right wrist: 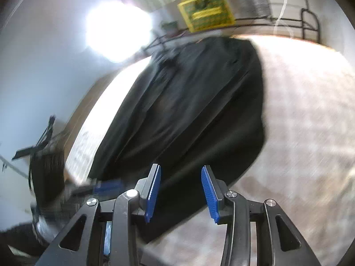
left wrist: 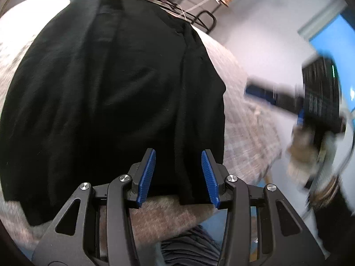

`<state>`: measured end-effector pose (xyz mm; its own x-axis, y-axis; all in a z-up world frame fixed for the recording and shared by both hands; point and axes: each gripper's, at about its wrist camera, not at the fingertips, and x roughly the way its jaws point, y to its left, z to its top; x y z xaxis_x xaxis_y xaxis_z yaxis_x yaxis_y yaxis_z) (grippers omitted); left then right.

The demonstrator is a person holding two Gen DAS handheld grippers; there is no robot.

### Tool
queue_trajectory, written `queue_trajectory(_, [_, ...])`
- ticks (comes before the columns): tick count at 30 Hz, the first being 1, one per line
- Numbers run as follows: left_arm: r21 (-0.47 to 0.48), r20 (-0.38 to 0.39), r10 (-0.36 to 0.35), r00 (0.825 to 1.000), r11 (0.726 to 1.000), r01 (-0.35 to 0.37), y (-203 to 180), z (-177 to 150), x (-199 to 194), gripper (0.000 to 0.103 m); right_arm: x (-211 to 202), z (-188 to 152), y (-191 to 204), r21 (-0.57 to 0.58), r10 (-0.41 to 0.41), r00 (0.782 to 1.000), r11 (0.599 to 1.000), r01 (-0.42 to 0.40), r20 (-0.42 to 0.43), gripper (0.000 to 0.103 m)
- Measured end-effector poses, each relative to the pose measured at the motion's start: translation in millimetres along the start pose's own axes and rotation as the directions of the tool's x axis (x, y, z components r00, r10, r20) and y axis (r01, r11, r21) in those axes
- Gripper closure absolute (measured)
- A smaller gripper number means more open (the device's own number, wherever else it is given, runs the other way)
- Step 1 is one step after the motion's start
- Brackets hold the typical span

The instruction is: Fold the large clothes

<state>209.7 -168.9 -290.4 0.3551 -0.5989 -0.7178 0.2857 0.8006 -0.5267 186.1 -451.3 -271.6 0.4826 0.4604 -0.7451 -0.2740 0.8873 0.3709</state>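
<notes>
A large black garment (left wrist: 106, 93) lies spread lengthwise on a table covered in pale checked cloth (left wrist: 244, 119). My left gripper (left wrist: 178, 155) hovers over the garment's near edge, open, its blue pads apart with nothing pressed between them. The right wrist view shows the same garment (right wrist: 188, 115) running away from me, and my right gripper (right wrist: 180, 167) is open above its near right corner. The right gripper (left wrist: 259, 90) also shows blurred at the right of the left wrist view, held by a hand (left wrist: 304, 146). The left gripper (right wrist: 106, 186) appears blurred at the lower left of the right wrist view.
A yellow and green box (right wrist: 206, 11) stands beyond the table's far end, next to a black metal frame (right wrist: 308, 22). A white wall and a blue door (left wrist: 332, 44) lie to the right. Bare tablecloth (right wrist: 306, 133) stretches right of the garment.
</notes>
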Motion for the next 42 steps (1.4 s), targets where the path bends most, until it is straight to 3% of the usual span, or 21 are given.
queue_trajectory(3, [0.034,-0.017,-0.018,1.000,0.999,0.019,-6.3,3.3,11.3,0.067,-4.1,41.9,-20.7,0.015,-0.041,0.998,0.999,0.041,0.037,0.062])
queue_trajectory(5, [0.061,-0.026,-0.031,0.999,0.998,0.033,-11.0,5.3,17.6,0.097,0.9,72.3,-28.3,0.000,-0.082,0.995,0.997,0.082,0.048,0.062])
queue_trajectory(7, [0.083,-0.023,-0.047,0.999,0.995,0.049,-14.5,7.1,19.7,0.098,12.8,104.8,-37.0,-0.022,-0.141,0.989,0.990,0.143,0.050,0.062])
queue_trajectory(11, [0.088,-0.016,-0.088,0.996,0.992,0.089,-19.3,12.7,19.4,0.101,44.0,153.0,-59.1,0.021,-0.177,0.984,0.984,0.177,0.033,0.062])
queue_trajectory(19, [0.068,0.000,-0.177,0.984,0.982,0.176,-21.3,20.8,8.4,0.102,104.7,213.2,-96.8,0.090,-0.260,0.965,0.961,0.261,-0.017,0.062])
queue_trajectory(24, [0.081,0.007,-0.191,0.982,0.978,0.190,-22.7,21.2,4.7,0.102,133.0,233.4,-112.0,0.107,-0.351,0.935,0.929,0.355,-0.055,0.064])
queue_trajectory(29, [0.072,-0.007,-0.186,0.983,0.980,0.186,-19.6,20.2,9.7,0.102,154.2,241.5,-122.7,0.112,-0.358,0.929,0.923,0.367,-0.094,0.100])
queue_trajectory(42, [0.077,0.021,-0.196,0.980,0.978,0.194,-19.5,15.0,2.3,0.103,110.8,261.8,-99.7,0.101,-0.375,0.926,0.923,0.370,0.037,0.102])
